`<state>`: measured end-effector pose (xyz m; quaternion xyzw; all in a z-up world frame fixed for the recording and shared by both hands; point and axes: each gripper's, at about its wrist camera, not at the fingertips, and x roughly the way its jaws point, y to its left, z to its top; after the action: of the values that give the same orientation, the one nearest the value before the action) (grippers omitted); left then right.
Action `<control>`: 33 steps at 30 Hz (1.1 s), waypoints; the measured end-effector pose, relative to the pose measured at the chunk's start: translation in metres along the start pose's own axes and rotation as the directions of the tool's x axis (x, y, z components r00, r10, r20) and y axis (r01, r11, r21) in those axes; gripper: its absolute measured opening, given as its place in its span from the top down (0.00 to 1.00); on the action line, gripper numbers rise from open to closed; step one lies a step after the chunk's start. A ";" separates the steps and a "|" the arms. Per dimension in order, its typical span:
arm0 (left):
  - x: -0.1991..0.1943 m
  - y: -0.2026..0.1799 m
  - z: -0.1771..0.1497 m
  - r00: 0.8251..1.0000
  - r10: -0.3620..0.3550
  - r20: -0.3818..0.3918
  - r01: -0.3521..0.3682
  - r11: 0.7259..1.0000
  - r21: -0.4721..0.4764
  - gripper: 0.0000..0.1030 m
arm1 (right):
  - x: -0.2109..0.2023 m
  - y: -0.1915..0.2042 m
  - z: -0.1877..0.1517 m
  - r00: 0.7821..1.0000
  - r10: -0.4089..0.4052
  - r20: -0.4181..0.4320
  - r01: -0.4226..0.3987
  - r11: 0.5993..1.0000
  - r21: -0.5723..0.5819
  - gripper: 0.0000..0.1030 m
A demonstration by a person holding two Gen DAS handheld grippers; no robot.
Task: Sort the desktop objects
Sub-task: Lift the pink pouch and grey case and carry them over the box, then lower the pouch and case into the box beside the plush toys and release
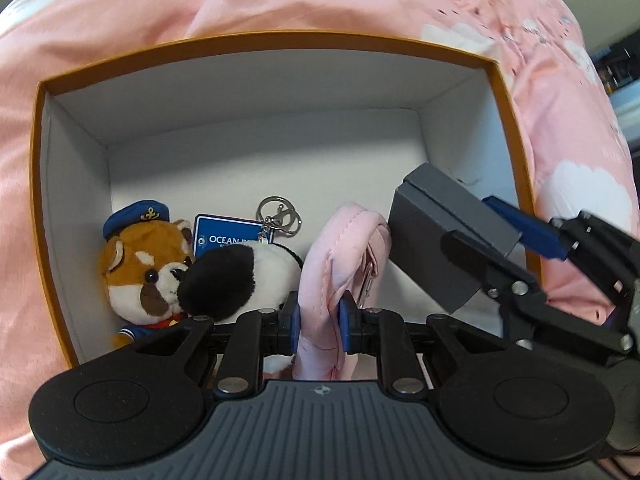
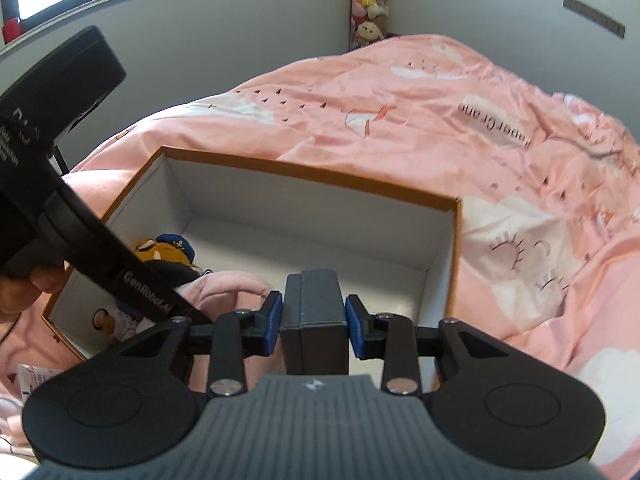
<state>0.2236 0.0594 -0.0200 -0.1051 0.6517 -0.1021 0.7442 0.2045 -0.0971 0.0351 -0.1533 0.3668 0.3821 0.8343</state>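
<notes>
Left tool (image 1: 319, 326) pinching pink pouch (image 1: 340, 264), right tool (image 2: 314, 326) clamping grey box (image 2: 316, 304) — both over orange carton (image 1: 36, 208)

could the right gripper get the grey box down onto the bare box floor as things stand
Probably yes: the right gripper holds the grey box over the orange box's bare right side; the toys and pink pouch sit left of it.

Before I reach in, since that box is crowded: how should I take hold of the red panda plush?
Grip the red panda plush across its capped head, coming from above. It sits upright against the box wall, the panda plush pressing its other side, so only the top is free.
</notes>
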 end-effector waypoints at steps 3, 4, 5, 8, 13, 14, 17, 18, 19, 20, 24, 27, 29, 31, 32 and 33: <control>0.000 0.004 0.002 1.000 -0.004 -0.012 0.004 0.999 -0.043 0.79 | 0.011 -0.002 -0.001 1.000 0.005 -0.015 -0.004 1.000 0.029 0.65; 0.000 0.006 0.003 1.000 -0.007 -0.015 0.006 0.998 -0.056 0.79 | 0.015 -0.003 -0.001 1.000 0.011 -0.024 -0.010 0.999 0.043 0.65; 0.000 0.008 0.003 1.000 -0.011 -0.017 0.010 0.998 -0.069 0.78 | 0.019 -0.005 -0.002 0.999 0.020 -0.036 -0.018 0.998 0.061 0.65; 0.000 0.012 0.003 0.999 -0.048 -0.016 0.046 0.994 -0.101 0.73 | 0.029 -0.008 -0.008 0.996 0.041 -0.076 -0.033 0.995 0.096 0.65; 0.000 0.008 -0.001 0.995 -0.100 0.007 0.100 0.992 -0.074 0.43 | 0.034 -0.007 -0.012 0.993 0.041 -0.109 -0.032 0.996 0.082 0.65; -0.001 0.005 -0.004 0.992 -0.123 0.018 0.124 0.991 -0.051 0.42 | 0.035 -0.007 -0.012 0.992 0.044 -0.116 -0.034 0.996 0.082 0.65; -0.005 0.003 -0.013 0.987 -0.151 0.057 0.152 0.988 -0.009 0.43 | 0.035 -0.011 -0.013 0.988 0.051 -0.145 -0.041 0.996 0.074 0.65; -0.005 0.002 -0.015 0.985 -0.160 0.068 0.160 0.987 0.001 0.45 | 0.035 -0.013 -0.015 0.986 0.049 -0.158 -0.038 0.997 0.074 0.65; -0.003 0.002 -0.019 0.982 -0.172 0.081 0.172 0.985 0.011 0.52 | 0.037 -0.015 -0.017 0.985 0.047 -0.169 -0.035 0.997 0.072 0.65; -0.001 0.002 -0.022 0.982 -0.173 0.081 0.173 0.985 0.015 0.54 | 0.039 -0.016 -0.019 0.983 0.047 -0.175 -0.035 0.997 0.069 0.65; -0.002 0.009 -0.029 0.967 -0.210 0.143 0.216 0.976 -0.034 0.63 | 0.039 -0.014 -0.022 0.982 0.049 -0.180 -0.039 0.998 0.059 0.65; -0.001 0.006 -0.024 0.970 -0.187 0.157 0.197 0.979 -0.052 0.74 | 0.038 -0.017 -0.021 0.980 0.071 -0.184 -0.058 0.996 0.075 0.65; -0.004 0.008 -0.022 0.975 -0.176 0.133 0.184 0.981 -0.057 0.77 | 0.036 -0.018 -0.020 0.981 0.073 -0.180 -0.062 0.996 0.067 0.65; -0.009 0.008 -0.021 0.983 -0.144 0.110 0.151 0.987 -0.050 0.78 | 0.033 -0.017 -0.018 0.982 0.075 -0.171 -0.065 0.996 0.063 0.65; -0.011 0.007 -0.021 0.986 -0.130 0.101 0.135 0.990 -0.046 0.79 | 0.033 -0.016 -0.016 0.983 0.080 -0.167 -0.070 0.996 0.062 0.65; -0.013 0.005 -0.021 0.988 -0.121 0.093 0.125 0.991 -0.038 0.79 | 0.032 -0.014 -0.014 0.983 0.082 -0.162 -0.074 0.996 0.059 0.65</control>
<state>0.2014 0.0675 -0.0118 -0.1660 0.6117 -0.1287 0.7627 0.2225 -0.0974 0.0017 -0.1475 0.4498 0.3908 0.7894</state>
